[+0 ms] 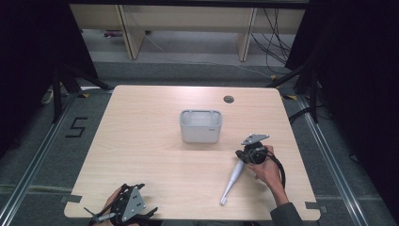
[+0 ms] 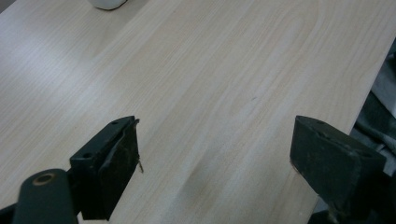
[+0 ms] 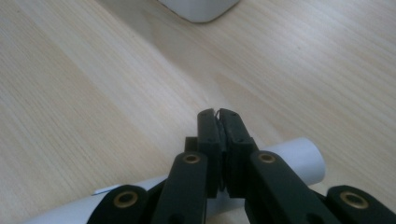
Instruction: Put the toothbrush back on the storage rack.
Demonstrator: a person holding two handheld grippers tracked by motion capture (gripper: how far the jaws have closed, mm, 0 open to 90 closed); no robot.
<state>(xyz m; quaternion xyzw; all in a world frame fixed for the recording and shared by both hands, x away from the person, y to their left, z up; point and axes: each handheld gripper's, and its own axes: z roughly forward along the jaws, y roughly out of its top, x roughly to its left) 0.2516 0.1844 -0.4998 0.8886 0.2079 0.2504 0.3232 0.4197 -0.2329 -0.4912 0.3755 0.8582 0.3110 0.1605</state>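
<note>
Two grippers are in our hands, and they do different jobs at this moment. Our right gripper (image 1: pixel 244 156) has its jaws pressed together; in the right gripper view they meet tip to tip above the white electric toothbrush (image 3: pixel 299 161), with nothing pinched between them. We judge that shut jaws make a blunt pusher, fit for nudging the handle along the wood, not for lifting it. The toothbrush (image 1: pixel 234 180) lies flat on the table (image 1: pixel 155 155), its thick end touching the right gripper and its thin head pointing toward our edge. The white holder (image 1: pixel 201 125) stands upright near the table's middle, open side up, apart from the toothbrush; it looks like the likely home for it. Our left gripper (image 1: pixel 123 207) rests at the near left corner, jaws spread wide over bare wood, kept out of the way until a second grip is wanted.
</note>
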